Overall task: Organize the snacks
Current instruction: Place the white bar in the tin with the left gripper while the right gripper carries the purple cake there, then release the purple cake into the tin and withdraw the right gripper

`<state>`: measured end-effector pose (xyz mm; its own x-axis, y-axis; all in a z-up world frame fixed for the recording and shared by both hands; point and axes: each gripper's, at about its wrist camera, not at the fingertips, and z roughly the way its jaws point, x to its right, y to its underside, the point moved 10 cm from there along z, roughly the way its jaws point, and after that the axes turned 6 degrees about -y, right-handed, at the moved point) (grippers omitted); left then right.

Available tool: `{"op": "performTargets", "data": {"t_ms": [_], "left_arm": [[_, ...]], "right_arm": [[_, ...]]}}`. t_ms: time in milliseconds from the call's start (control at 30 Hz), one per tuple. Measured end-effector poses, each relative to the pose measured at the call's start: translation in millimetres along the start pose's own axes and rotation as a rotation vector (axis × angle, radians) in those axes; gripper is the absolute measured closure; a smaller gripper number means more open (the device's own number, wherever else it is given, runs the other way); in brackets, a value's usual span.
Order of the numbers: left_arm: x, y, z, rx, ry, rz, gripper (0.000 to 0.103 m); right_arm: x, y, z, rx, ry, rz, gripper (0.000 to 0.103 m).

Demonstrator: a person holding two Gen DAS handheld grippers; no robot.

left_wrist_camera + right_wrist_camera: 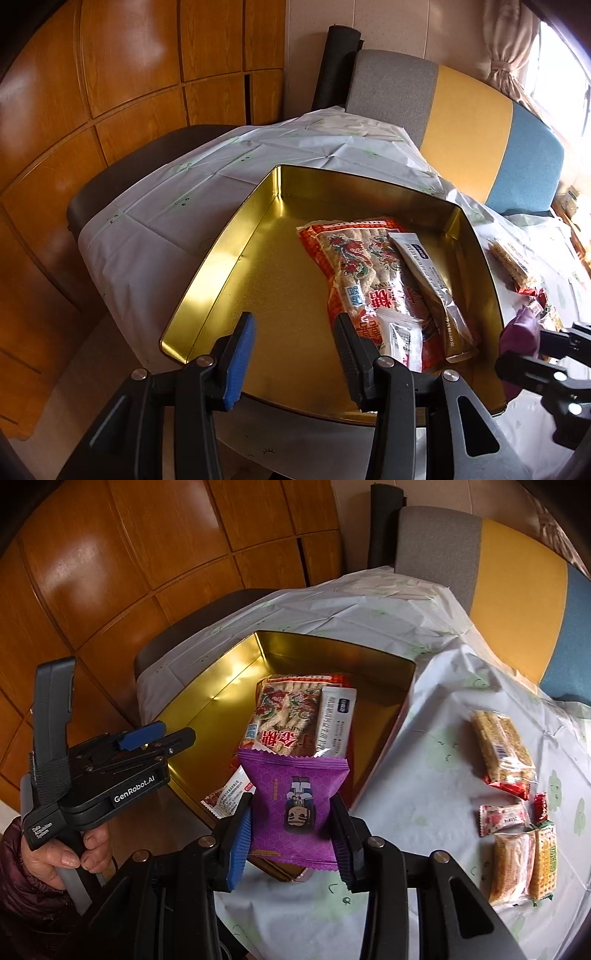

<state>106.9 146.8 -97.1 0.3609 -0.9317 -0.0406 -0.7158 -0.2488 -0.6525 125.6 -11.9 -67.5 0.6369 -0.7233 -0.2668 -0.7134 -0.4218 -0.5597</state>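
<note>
With the right claw (291,834) clamped on the purple packet (295,805), it was best laid flat in the gold tin (207,701) beside the red bag (284,716), while the left claw (295,354) stood partly open and empty.

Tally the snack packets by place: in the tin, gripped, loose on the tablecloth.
In the gold tin (red bag, white sachet, small red-white packet): 3
In the right gripper's jaws (purple packet): 1
Loose on the tablecloth (grain bar, pink candy, red wrapper, orange packet, green-yellow packet): 5
Total: 9
</note>
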Motion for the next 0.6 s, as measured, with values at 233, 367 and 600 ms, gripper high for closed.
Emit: {"op": "performTargets", "data": {"t_ms": [233, 367, 600], "left_arm": [[-1.5, 6.2, 5.3, -0.019, -0.001, -0.001, 0.058], [3.2, 4.2, -0.6, 0.0, 0.006, 0.014, 0.058], [13.4, 5.1, -6.0, 0.003, 0.02, 0.04, 0.058]], "right_arm": [[-5.8, 15.2, 23.6, -0.061, -0.01, 0.01, 0.053], [-1.4, 16.0, 20.4, -0.034, -0.01, 0.034, 0.05], [15.1, 17.6, -2.8, 0.021, 0.029, 0.061, 0.05]]}}
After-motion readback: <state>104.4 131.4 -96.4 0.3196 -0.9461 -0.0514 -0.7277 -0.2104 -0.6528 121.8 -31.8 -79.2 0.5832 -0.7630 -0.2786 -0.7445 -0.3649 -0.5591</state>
